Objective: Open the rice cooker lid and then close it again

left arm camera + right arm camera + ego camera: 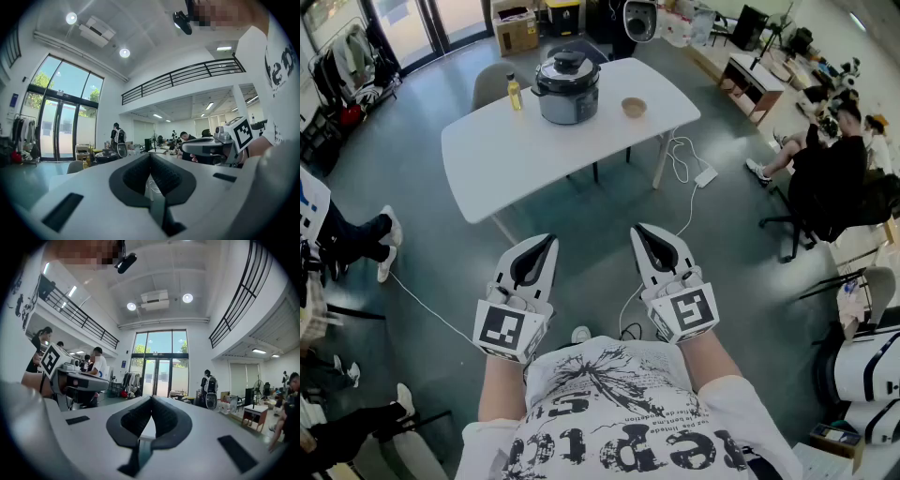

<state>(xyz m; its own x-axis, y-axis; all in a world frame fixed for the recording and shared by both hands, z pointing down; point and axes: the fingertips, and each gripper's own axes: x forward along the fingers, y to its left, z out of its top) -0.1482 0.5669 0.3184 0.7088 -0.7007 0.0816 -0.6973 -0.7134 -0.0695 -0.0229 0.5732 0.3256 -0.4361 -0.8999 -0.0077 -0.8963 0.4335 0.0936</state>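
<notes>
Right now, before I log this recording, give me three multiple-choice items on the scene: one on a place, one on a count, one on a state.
1. In the head view, where is the small bowl relative to the rice cooker?
A. To its right
B. On top of it
C. On the floor

2. How many things stand on the white table?
A. One
B. Three
C. Six

3. The rice cooker lid is:
A. Raised
B. Down on the pot
C. Lying on the table

Answers:
1 A, the bowl lies right of the cooker.
2 B, there are the yellow bottle, cooker and bowl.
3 B, the lid sits flat on the cooker.
</notes>
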